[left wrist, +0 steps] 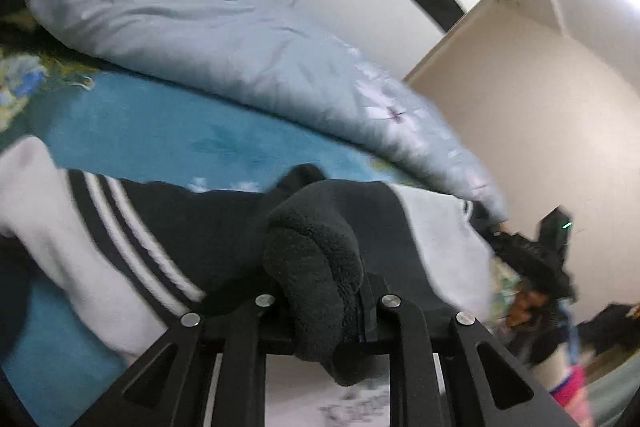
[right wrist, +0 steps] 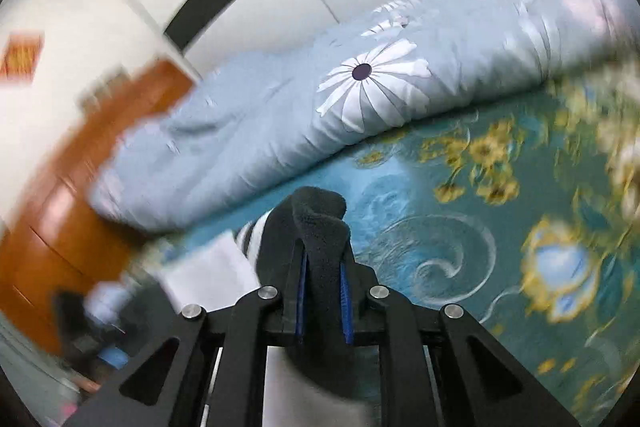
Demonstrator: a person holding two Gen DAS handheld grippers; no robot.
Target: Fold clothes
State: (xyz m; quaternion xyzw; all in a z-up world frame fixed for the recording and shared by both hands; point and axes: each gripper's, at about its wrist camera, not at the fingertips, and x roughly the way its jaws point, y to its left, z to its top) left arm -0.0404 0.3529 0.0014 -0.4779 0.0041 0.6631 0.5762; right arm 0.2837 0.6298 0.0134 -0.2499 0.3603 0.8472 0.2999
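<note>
Left wrist view: the left claw (left wrist: 320, 291) is clamped on a dark fleecy fold of a black-and-white garment (left wrist: 160, 227), which stretches across the teal bedspread (left wrist: 160, 139) below a pale blue quilt (left wrist: 224, 39).

Right wrist view: the right claw (right wrist: 323, 267) pinches another dark fleece fold (right wrist: 320, 227) of the garment above the flowered bedspread (right wrist: 460, 227), with the quilt (right wrist: 360, 87) behind.

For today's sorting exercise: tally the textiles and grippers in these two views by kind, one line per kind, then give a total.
Black-and-white fleece garment: 1
Pale blue daisy-print duvet: 1
Teal floral bedspread: 1
Grippers, left gripper and right gripper, each clamped on dark fleece: 2
Total: 5
</note>
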